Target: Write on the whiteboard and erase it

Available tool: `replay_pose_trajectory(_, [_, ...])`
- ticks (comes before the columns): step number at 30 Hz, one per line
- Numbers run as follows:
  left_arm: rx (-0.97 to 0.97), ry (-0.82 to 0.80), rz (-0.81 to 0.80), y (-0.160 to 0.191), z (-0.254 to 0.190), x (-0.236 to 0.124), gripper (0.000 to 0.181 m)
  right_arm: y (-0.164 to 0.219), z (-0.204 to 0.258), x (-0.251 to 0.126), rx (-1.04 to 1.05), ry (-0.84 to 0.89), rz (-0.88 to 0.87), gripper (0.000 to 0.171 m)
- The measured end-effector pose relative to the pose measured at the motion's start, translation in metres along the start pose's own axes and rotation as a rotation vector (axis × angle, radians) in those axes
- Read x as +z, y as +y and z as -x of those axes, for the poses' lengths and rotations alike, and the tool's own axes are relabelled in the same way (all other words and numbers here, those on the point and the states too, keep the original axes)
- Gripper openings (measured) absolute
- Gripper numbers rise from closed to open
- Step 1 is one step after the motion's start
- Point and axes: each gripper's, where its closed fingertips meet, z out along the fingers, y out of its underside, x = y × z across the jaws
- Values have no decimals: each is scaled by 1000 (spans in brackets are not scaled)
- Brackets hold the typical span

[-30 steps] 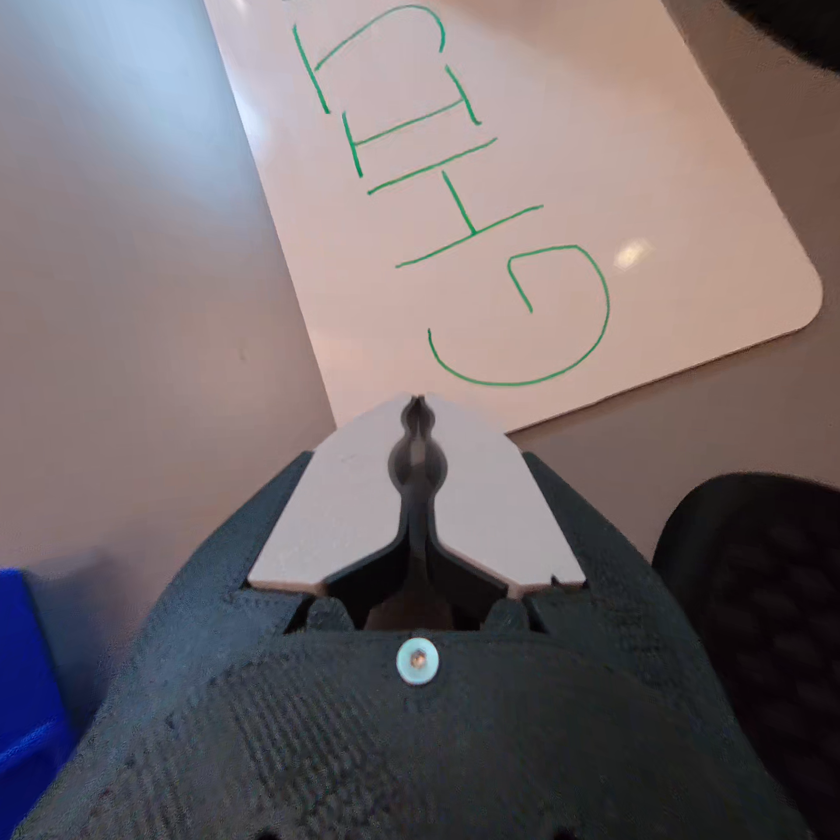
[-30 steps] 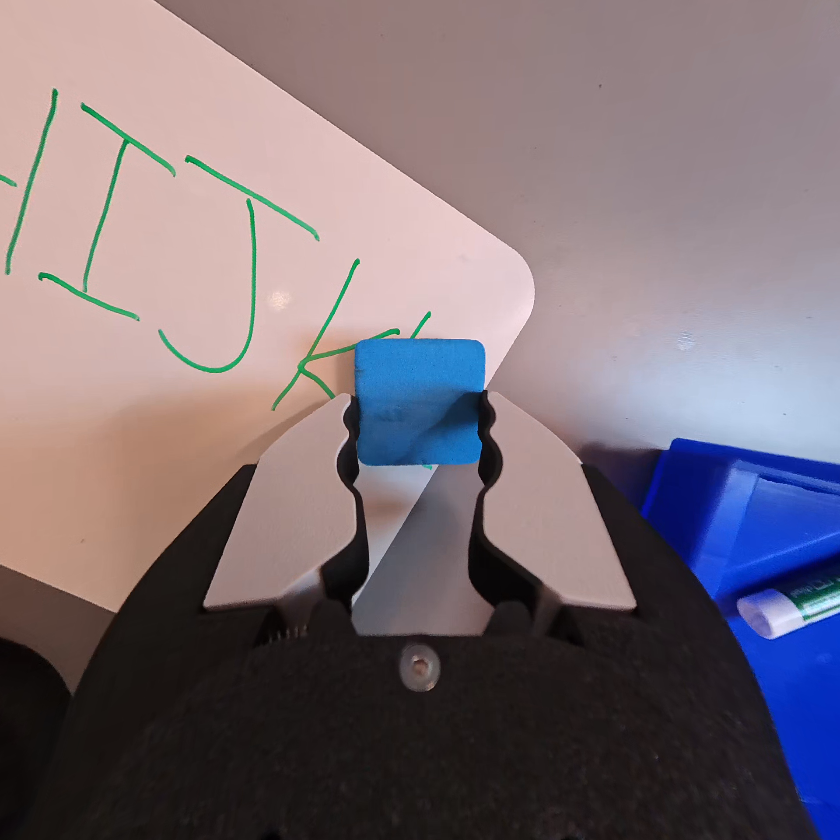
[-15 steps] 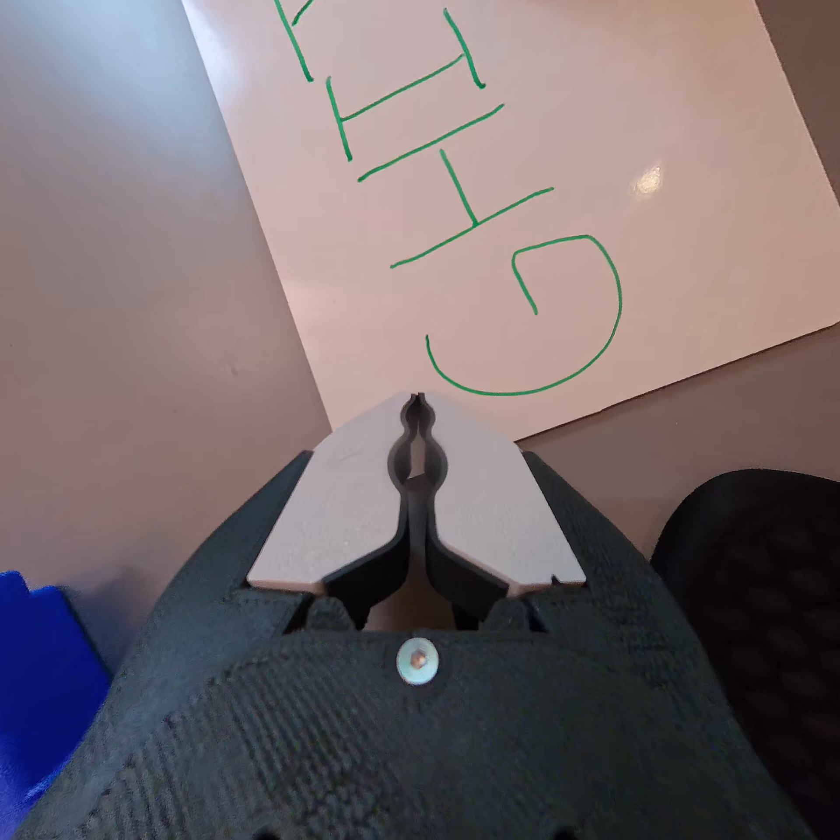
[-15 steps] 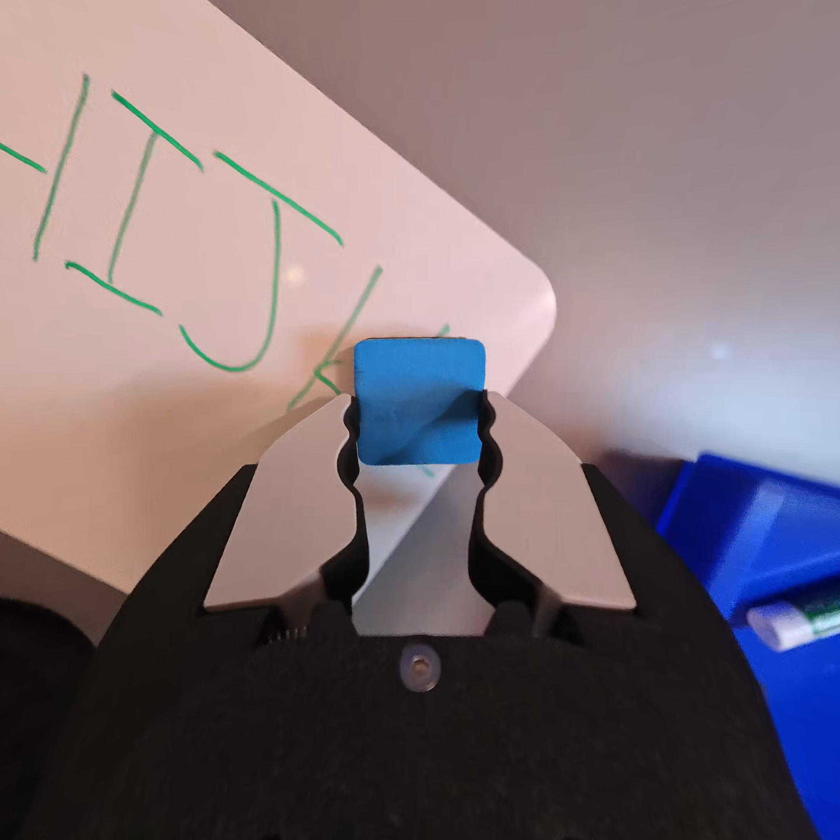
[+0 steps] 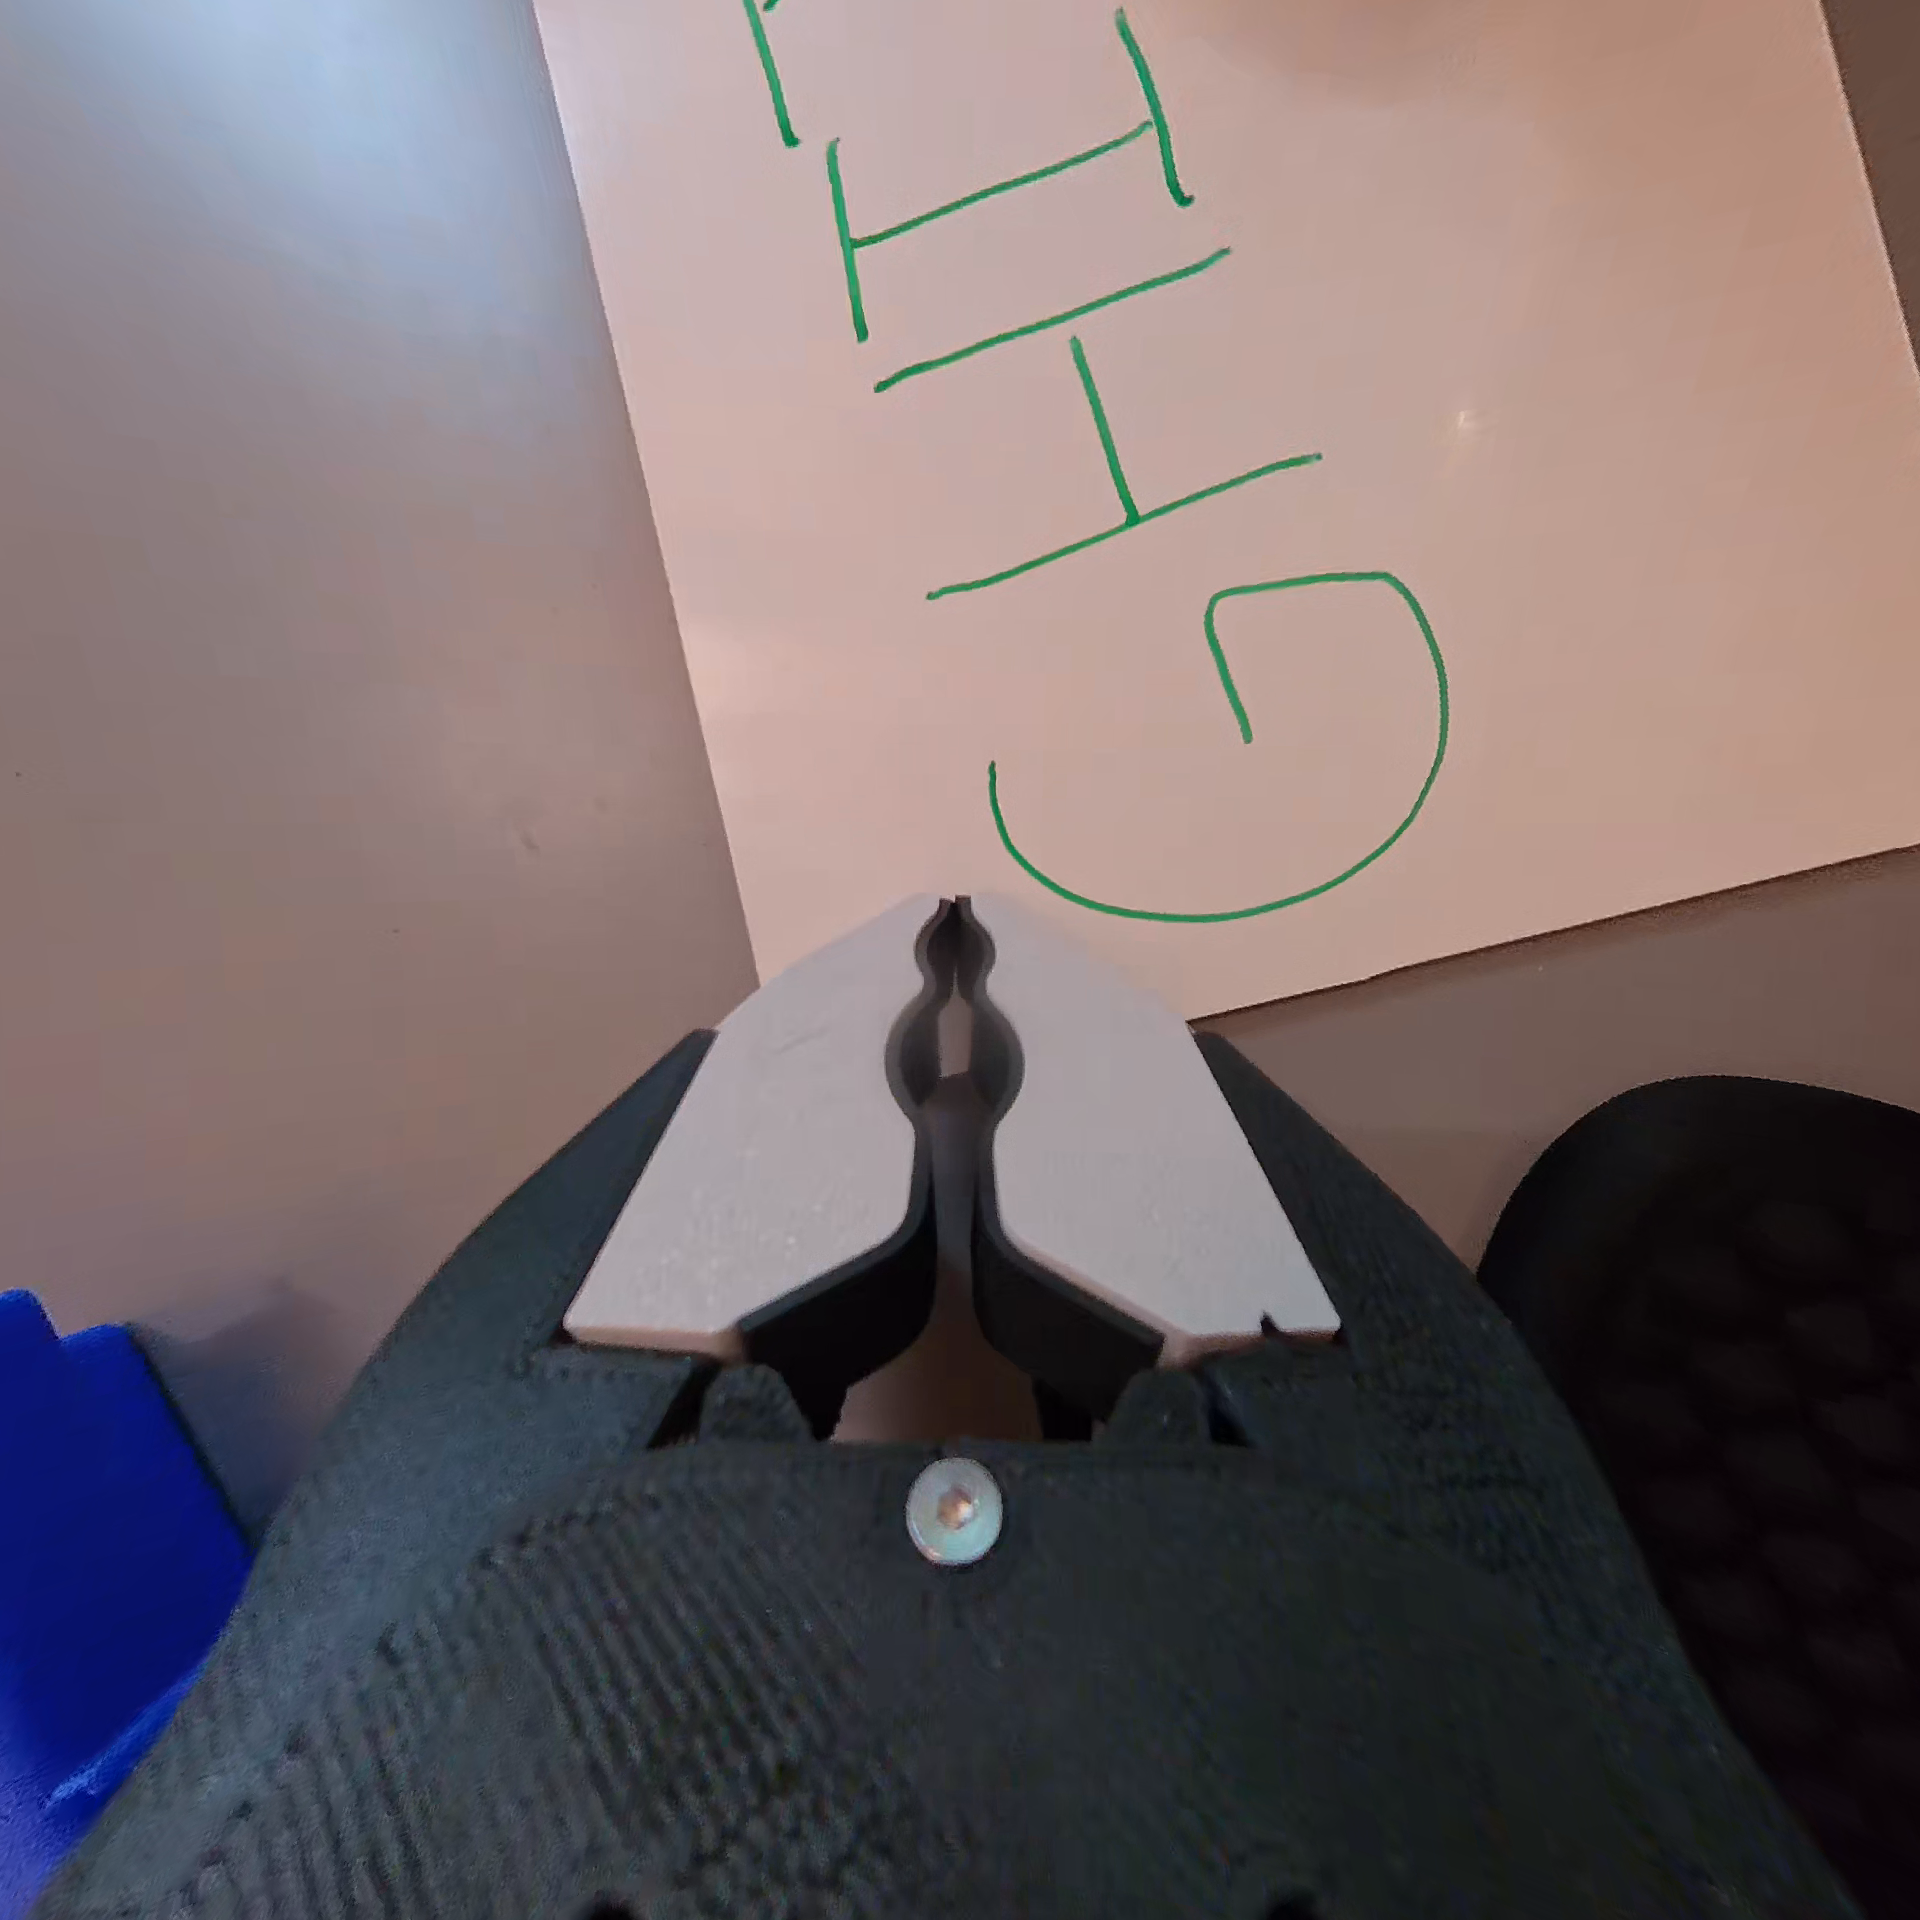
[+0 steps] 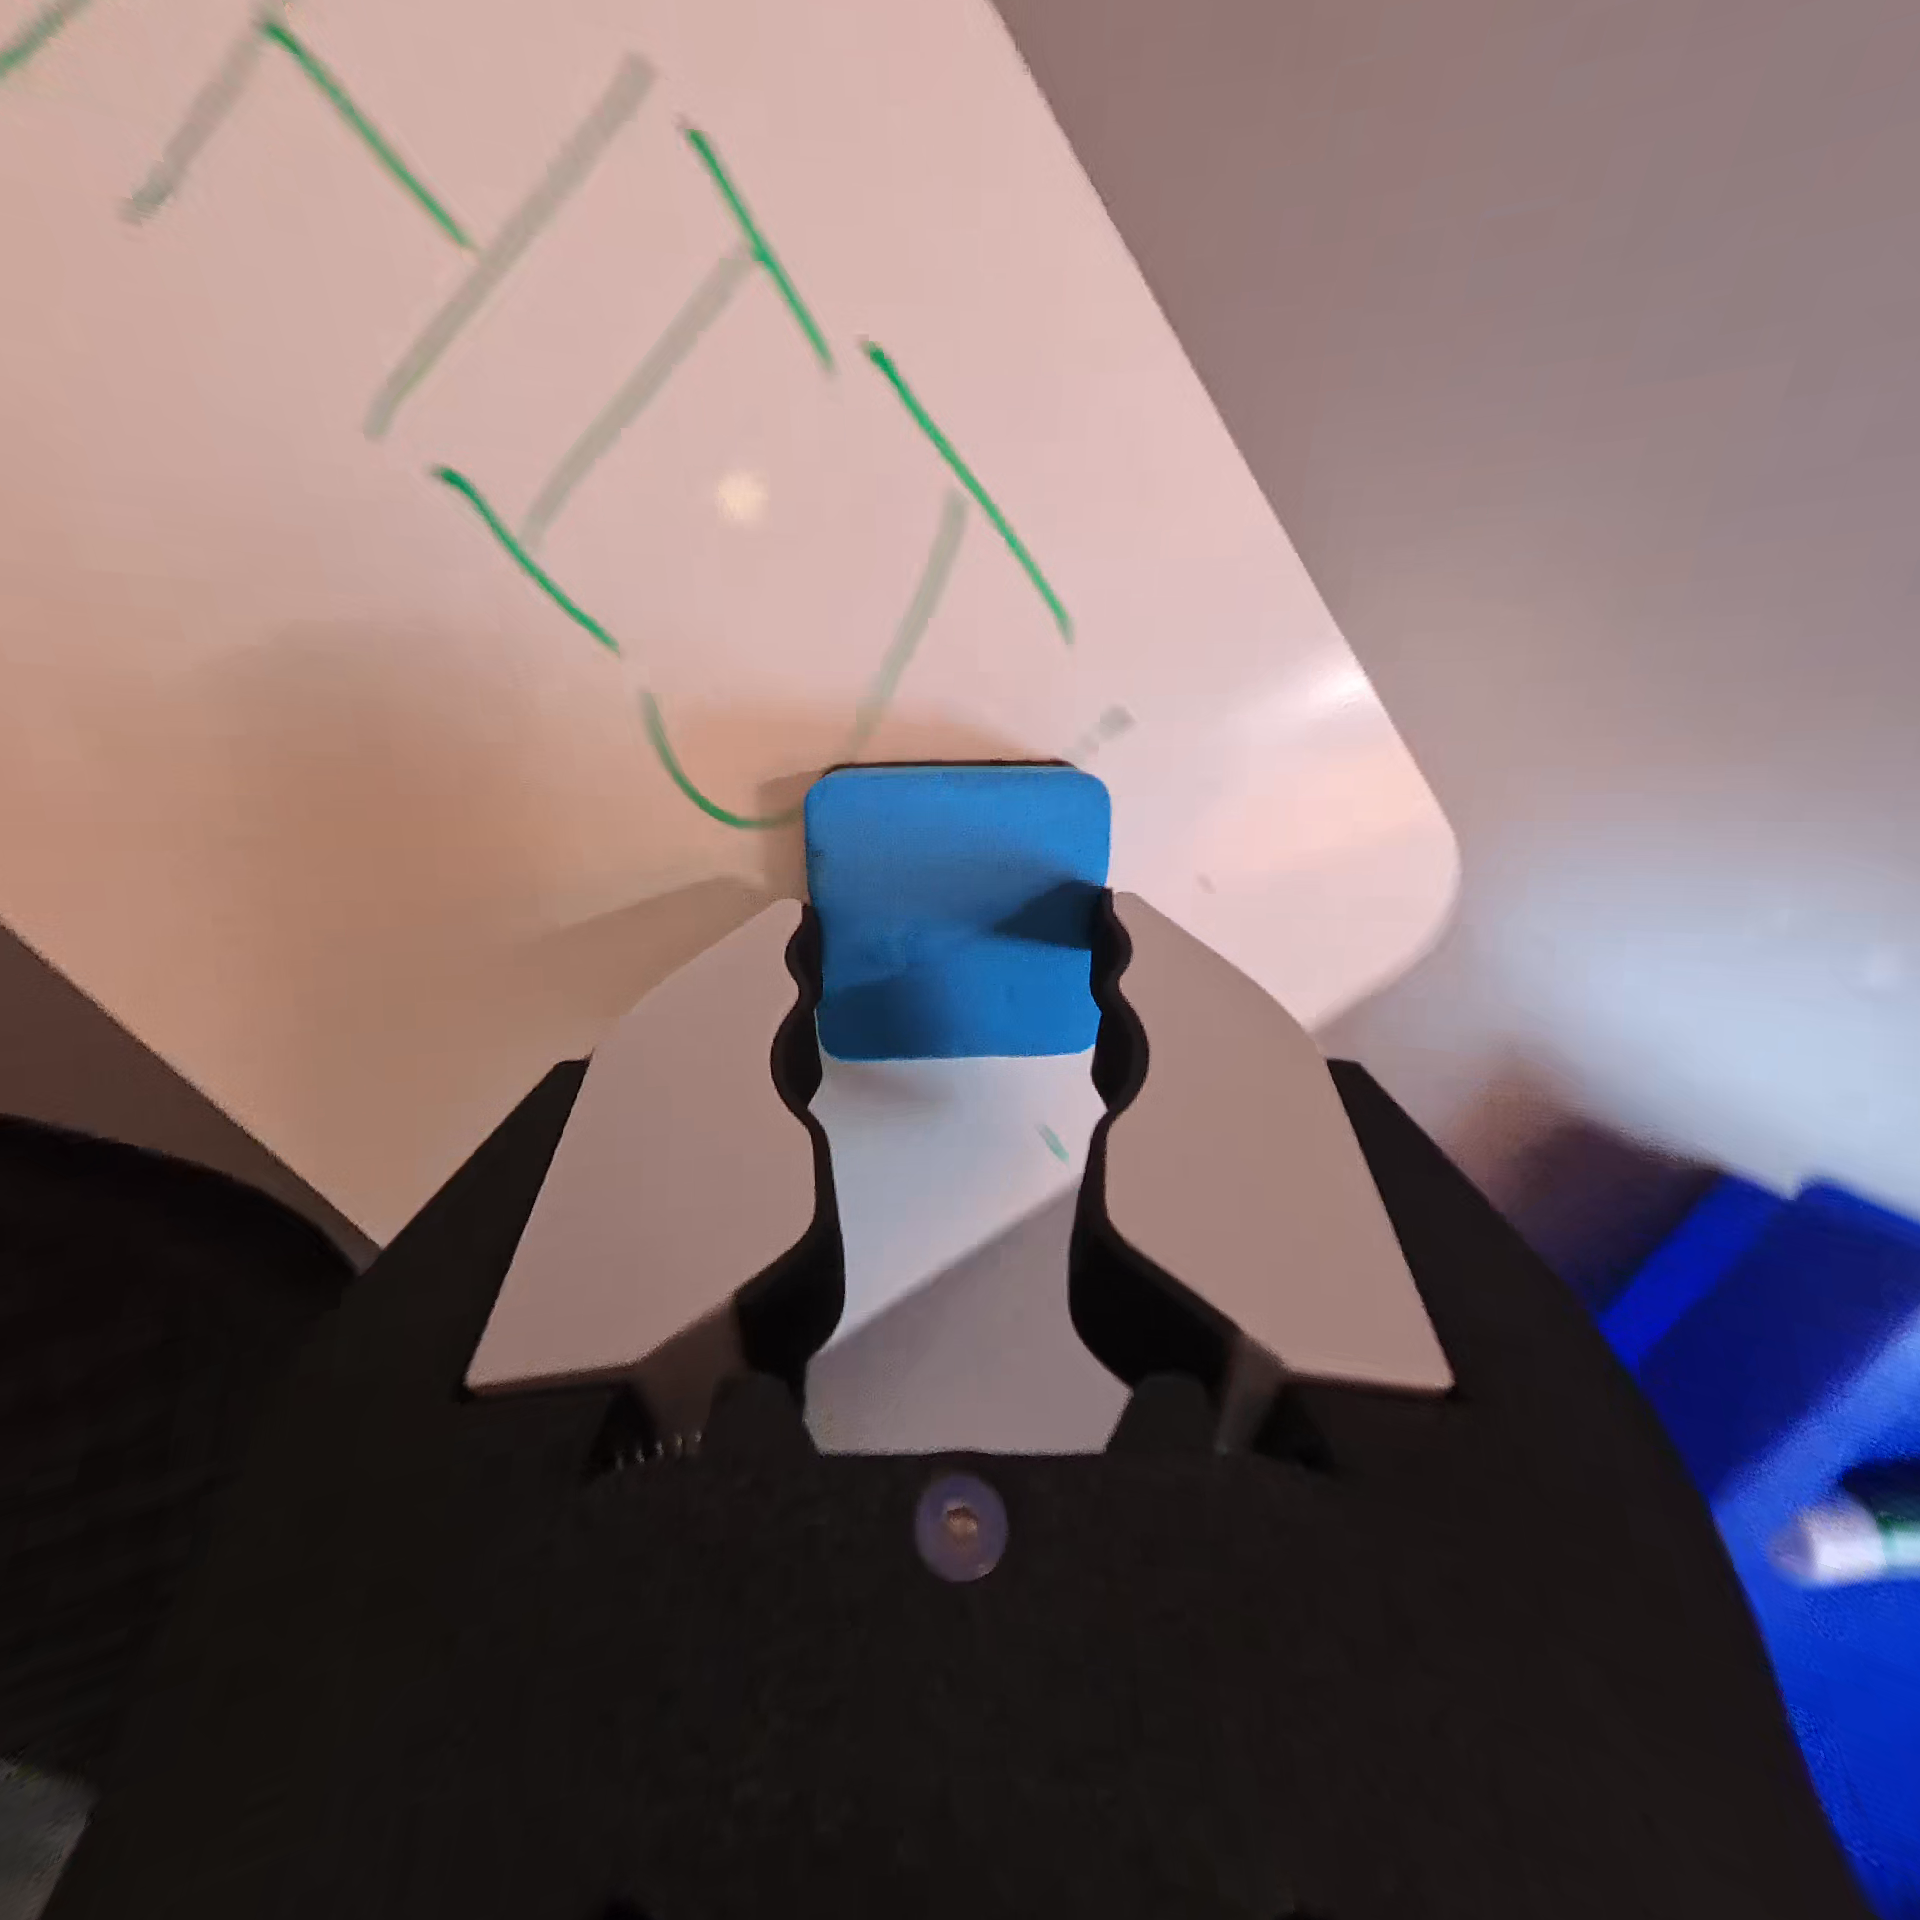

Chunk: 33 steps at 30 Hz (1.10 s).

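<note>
One whiteboard point(image 5: 1558, 312), one blue eraser point(image 6: 956, 914), two grippers point(image 5: 958, 906) point(image 6: 956, 935), one blue bin point(image 6: 1787, 1351), one marker point(image 6: 1860, 1558).

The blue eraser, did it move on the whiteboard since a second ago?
Yes. The blue eraser slid along the whiteboard, away from its rounded corner, over the last green strokes.

Soft light; right wrist view motion-blurred, glare on whiteboard point(image 6: 1340, 675).

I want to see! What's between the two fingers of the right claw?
A blue eraser, pinched between the right claw's fingers, over the whiteboard. The right wrist view shows it.
</note>
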Motion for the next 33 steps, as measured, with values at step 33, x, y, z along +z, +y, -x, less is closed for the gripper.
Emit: replay_pose_trajectory(33, [-23, -28, -8, -2, -8, 2, 0, 44, 9, -13, 149, 71, 0, 50])
